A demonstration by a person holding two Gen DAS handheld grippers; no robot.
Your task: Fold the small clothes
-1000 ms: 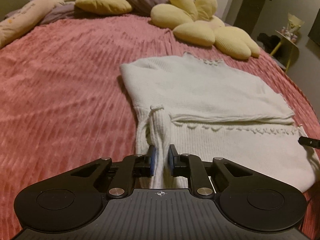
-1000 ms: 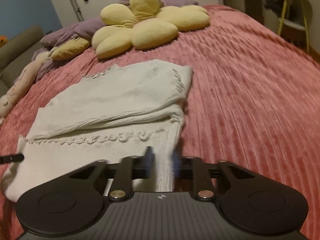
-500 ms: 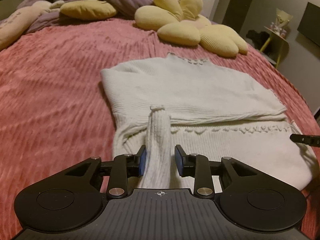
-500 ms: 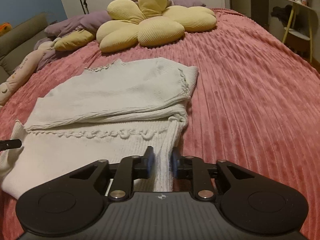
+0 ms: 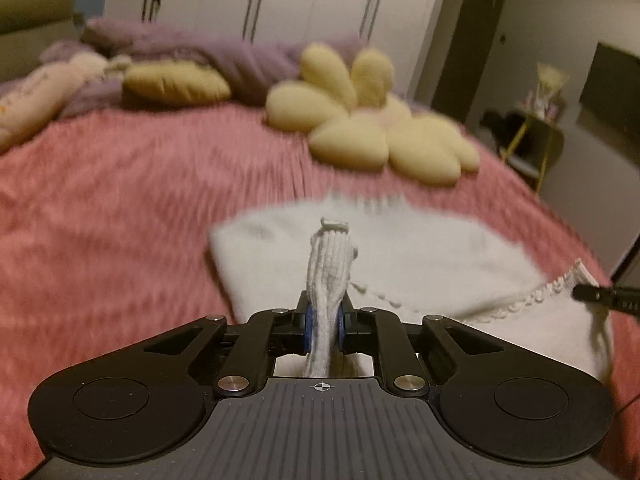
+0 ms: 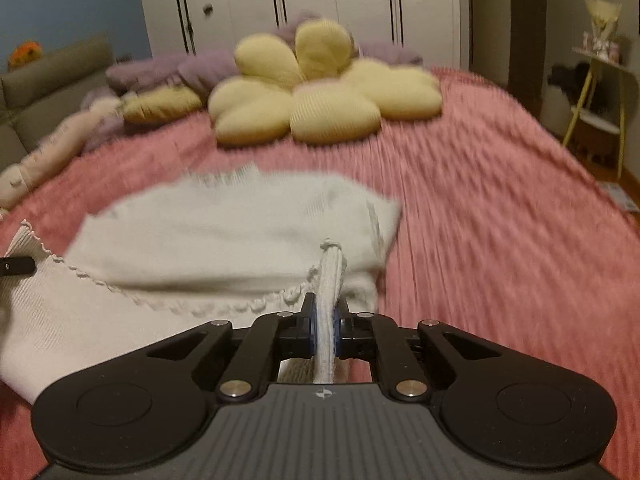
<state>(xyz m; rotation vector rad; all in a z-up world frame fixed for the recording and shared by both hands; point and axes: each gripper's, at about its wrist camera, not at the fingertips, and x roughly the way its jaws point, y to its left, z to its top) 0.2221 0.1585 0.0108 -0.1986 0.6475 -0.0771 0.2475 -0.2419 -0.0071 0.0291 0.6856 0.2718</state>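
A white knit sweater (image 5: 400,256) lies partly folded on the pink bedspread (image 5: 120,208); it also shows in the right wrist view (image 6: 224,240). My left gripper (image 5: 323,322) is shut on the sweater's near left hem, a ribbed strip of knit standing up between the pads. My right gripper (image 6: 325,326) is shut on the near right hem the same way. Both hold the lower edge lifted off the bed. The tip of the other gripper shows at the edge of each view (image 5: 600,298) (image 6: 16,266).
A yellow flower-shaped cushion (image 5: 372,128) (image 6: 316,92) lies beyond the sweater. Purple bedding (image 5: 200,52) and a long pink pillow (image 5: 36,100) lie at the head of the bed. A small side table (image 6: 600,92) stands to the right. White wardrobes (image 6: 320,4) stand behind.
Both grippers have closed on the sweater's near hem and lifted it. The views have tilted up and the bed now blurs with motion.
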